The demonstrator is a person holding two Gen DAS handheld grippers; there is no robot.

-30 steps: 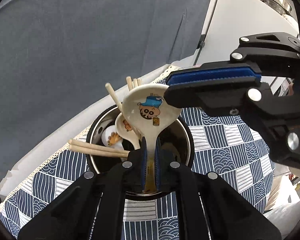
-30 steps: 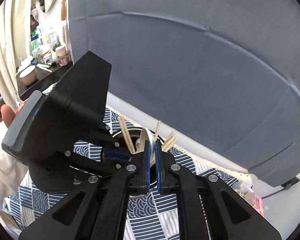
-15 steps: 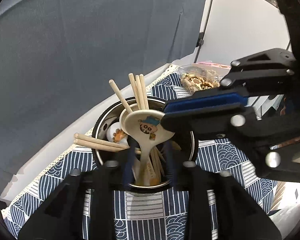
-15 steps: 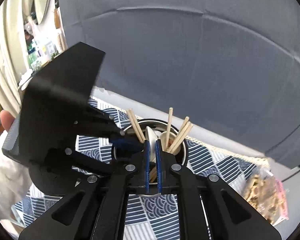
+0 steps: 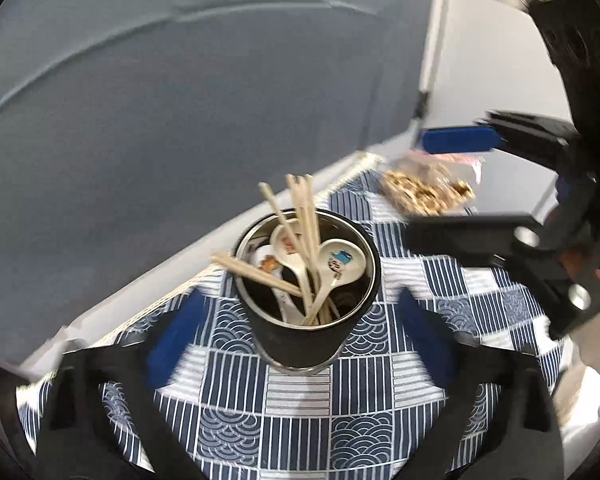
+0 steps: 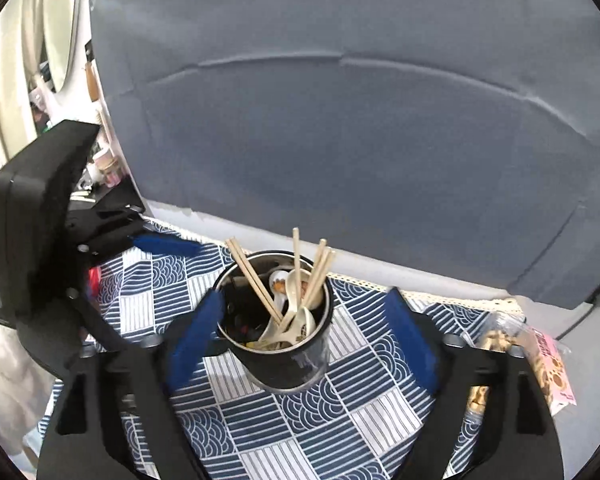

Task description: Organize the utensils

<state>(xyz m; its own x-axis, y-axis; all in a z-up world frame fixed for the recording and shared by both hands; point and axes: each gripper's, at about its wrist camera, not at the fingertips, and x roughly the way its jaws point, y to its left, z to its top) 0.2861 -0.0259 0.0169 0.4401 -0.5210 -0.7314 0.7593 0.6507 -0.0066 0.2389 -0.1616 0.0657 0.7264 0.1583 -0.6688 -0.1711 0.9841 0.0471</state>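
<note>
A black metal utensil cup (image 5: 305, 332) (image 6: 288, 364) stands on a blue patterned tablecloth (image 5: 292, 428). It holds several wooden chopsticks (image 5: 302, 216) (image 6: 256, 284) and white cartoon spoons (image 5: 338, 266) (image 6: 296, 326). My left gripper (image 5: 296, 332) is open and empty, its blue pads either side of the cup, above it. My right gripper (image 6: 304, 336) is open and empty too, straddling the cup from the other side. Each gripper shows in the other's view.
A bag of snacks (image 5: 428, 190) (image 6: 540, 364) lies on the cloth to the right of the cup. A grey backdrop (image 6: 340, 120) rises behind the table. A white cabinet (image 5: 492, 60) stands far right; shelves with jars are far left in the right wrist view.
Both grippers opened and pulled back up from the cup. The cartoon spoon left my left gripper and now rests in the cup with the other utensils.
</note>
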